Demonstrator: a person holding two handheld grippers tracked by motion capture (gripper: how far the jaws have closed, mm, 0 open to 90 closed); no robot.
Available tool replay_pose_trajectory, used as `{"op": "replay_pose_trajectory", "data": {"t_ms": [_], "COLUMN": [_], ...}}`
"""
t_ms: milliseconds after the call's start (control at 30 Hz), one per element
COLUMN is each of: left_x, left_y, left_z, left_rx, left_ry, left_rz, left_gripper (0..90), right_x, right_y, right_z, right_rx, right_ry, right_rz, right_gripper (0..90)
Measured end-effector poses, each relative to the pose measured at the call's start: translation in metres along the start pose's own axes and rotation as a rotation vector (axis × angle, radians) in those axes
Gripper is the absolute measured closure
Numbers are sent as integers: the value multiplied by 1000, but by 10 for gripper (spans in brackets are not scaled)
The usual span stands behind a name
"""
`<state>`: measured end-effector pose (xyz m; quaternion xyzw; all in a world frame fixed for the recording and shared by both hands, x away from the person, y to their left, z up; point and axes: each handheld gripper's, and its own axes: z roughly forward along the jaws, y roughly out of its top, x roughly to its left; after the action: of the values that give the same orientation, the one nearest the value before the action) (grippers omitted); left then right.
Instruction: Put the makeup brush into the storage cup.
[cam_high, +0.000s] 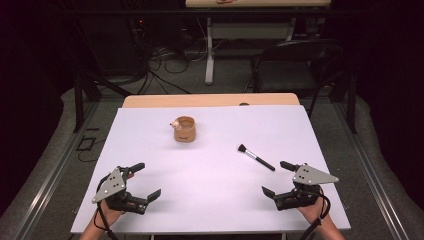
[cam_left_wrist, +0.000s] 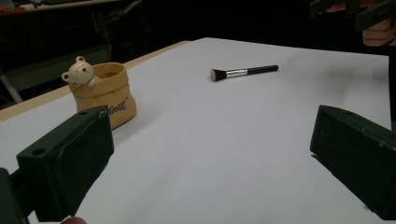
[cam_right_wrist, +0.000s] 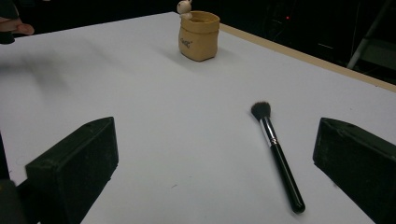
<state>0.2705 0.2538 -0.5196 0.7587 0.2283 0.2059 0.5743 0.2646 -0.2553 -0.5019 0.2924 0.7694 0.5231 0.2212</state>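
Right gripper (cam_high: 278, 178) jaws wide, near makeup brush (cam_high: 256, 157).

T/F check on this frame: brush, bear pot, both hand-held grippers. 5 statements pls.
1. The makeup brush lies flat on the white table. True.
2. The brush stands inside the bear pot. False: it lies apart from the pot, on the table.
3. The right hand-held gripper has open jaws with nothing between them. True.
4. The left hand-held gripper is shut on the pot. False: it is open and holds nothing.
5. The pot lies tipped over. False: it stands upright.
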Motion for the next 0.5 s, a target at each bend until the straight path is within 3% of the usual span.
{"op": "replay_pose_trajectory", "data": {"t_ms": [467, 500], "left_x": [1, 0], "left_y": [0, 0], "left_z": [0, 0], "left_rx": [-3, 1], "left_ry": [-12, 2], "left_rz": [2, 3], "left_gripper": [0, 0], "right_x": [0, -1], "right_y": [0, 0], "right_z": [1, 1], "right_rx": [4, 3], "right_ry": [7, 7], "right_rz": [-7, -7], "right_gripper": [0, 0]}}
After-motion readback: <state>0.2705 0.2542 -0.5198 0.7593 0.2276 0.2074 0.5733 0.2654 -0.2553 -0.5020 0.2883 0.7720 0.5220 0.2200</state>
